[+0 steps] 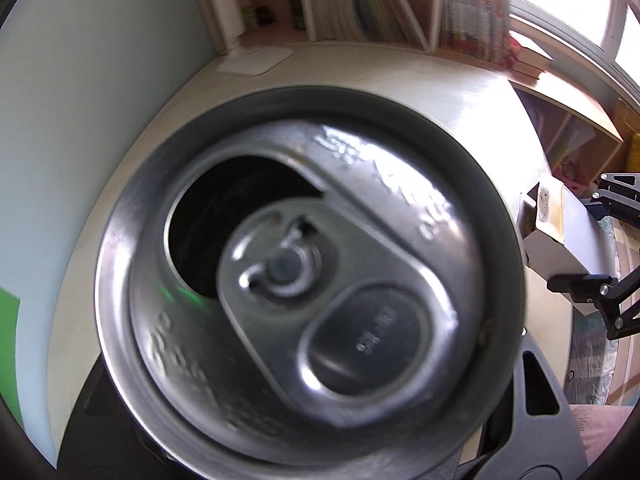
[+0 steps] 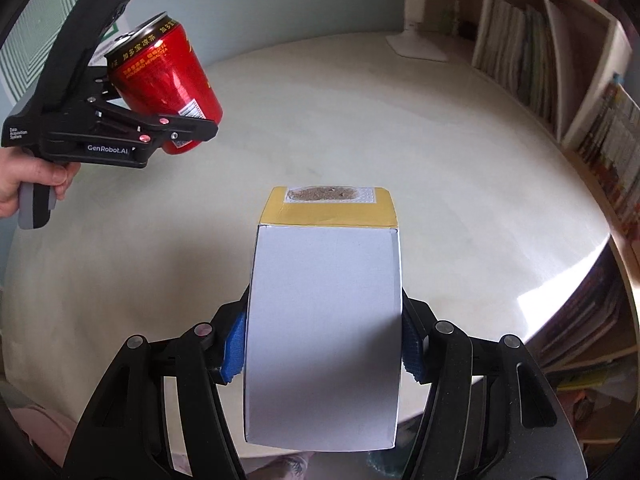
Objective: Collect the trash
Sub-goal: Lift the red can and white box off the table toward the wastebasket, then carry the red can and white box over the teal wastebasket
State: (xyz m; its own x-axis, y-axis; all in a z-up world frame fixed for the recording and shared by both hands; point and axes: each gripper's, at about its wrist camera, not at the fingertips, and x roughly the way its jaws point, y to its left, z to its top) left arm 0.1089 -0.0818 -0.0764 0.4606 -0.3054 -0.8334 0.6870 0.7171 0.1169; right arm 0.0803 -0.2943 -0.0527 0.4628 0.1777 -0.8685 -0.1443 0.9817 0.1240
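Can [image 2: 166,84] and box [image 2: 324,320] are both already off the bench [image 2: 440,160] — each one is clamped in a gripper and held in the air above the pale round top.

The left gripper [image 2: 188,128] is closed on the red can. In the right wrist view the can sits tilted, its opened top leaning up and away to the left, its base down by the gripper's fingertips. Its long axis runs roughly back along the fingers, which is why the left wrist view is almost filled by the can's silver top [image 1: 312,280], with the pull tab and the dark drinking hole pointing straight at the camera.

The right gripper [image 2: 322,344] is closed on the white box, its blue pads [image 2: 236,344] pressing the two side walls. The box's long axis runs straight out ahead of the gripper, ending in a yellow face with a torn, brownish patch.

No bin or bag shows in either view, so which way the drop-off lies from either gripper cannot be told. My judgement is that picking up is done and carrying is the step in hand. Of the two, the can is the touchier load — its opening faces the holder, so tipping it further back could spill any dregs.

The bench ahead of both grippers carries only a white lamp base [image 2: 418,46] at its far edge, by the bookshelves [image 2: 540,64].
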